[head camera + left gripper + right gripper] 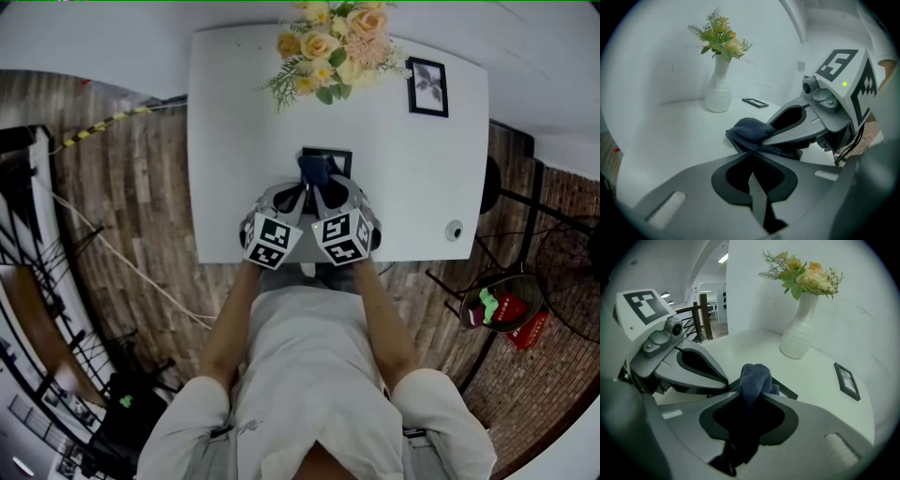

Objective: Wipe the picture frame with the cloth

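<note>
A small black picture frame (330, 153) (789, 391) lies flat in the middle of the white table (234, 141). A dark blue cloth (314, 169) (747, 131) (754, 377) is bunched on its near part. My right gripper (324, 189) (751, 397) is shut on the cloth and holds it down on the frame. Close on its left, my left gripper (302, 193) (752, 151) has its tips pressed together at the frame's near left corner, touching the cloth. I see nothing between its jaws.
A white vase (718, 91) (799, 336) of peach flowers (333, 42) stands at the table's far edge. A second black frame (427, 86) (755, 102) (847, 380) lies at the far right. A small round fitting (454, 230) is near the front right corner. A dark chair (487, 183) stands to the right.
</note>
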Demonstrator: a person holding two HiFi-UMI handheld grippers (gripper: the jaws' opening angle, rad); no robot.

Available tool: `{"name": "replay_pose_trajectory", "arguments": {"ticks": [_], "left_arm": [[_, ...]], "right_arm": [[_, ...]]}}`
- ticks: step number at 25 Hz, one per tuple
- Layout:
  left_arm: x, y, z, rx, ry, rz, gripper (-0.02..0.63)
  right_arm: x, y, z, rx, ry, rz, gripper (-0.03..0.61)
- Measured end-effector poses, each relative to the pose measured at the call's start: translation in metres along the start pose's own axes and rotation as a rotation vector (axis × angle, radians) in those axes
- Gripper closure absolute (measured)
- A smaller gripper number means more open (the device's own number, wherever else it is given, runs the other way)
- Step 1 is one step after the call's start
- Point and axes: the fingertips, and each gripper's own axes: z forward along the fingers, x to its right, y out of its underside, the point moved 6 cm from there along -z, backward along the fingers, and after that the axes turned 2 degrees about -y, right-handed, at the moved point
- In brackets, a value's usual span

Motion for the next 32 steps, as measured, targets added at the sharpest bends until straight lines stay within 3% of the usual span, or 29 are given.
{"name": "replay_pose_trajectory", "arguments": {"ticks": [8, 21, 26, 32], "left_arm": [[-0.001, 0.000, 0.001, -0.002, 0.009, 0.008, 0.594], [-0.002, 0.001, 0.001, 0.000, 0.024, 0.019, 0.594], [-0.002, 0.001, 0.001, -0.001, 0.031, 0.030, 0.594], [-0.002, 0.000, 0.001, -0.001, 0.040, 0.043, 0.594]], "right_arm": [[0.014, 0.014, -0.019, -0.009, 0.056, 0.019, 0.483], [0.045, 0.048, -0.046, -0.049, 0.182, 0.141, 0.482], [0.039, 0.034, -0.062, 0.000, 0.199, 0.138, 0.482], [0.012, 0.010, -0.067, 0.061, 0.157, 0.118, 0.482]]}}
